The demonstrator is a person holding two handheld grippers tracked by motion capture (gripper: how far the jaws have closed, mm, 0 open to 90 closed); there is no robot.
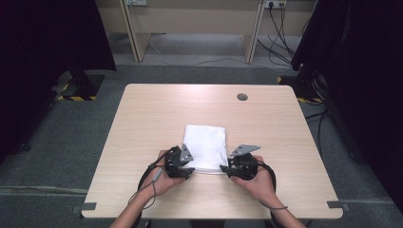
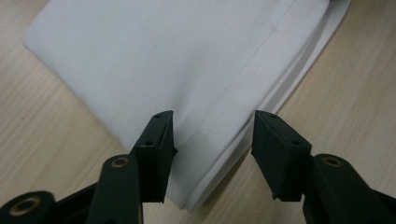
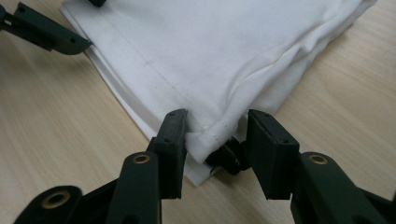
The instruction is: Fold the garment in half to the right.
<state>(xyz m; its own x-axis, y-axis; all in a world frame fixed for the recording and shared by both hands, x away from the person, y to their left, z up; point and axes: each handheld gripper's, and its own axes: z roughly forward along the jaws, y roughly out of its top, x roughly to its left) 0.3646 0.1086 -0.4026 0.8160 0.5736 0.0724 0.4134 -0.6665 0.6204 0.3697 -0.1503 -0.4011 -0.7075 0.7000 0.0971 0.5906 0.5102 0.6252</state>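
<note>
A folded white cloth (image 1: 205, 147) lies on the table (image 1: 142, 118), its long axis running away from the person. The left gripper (image 2: 212, 140) straddles the near left corner, jaws wide apart, gripping nothing. The right gripper (image 3: 215, 137) brackets the near right corner, jaws parted around the raised hem, not yet pinching. Both sit equally close.

No readable text, label, brand, number or sign appears on anything in these views.
</note>
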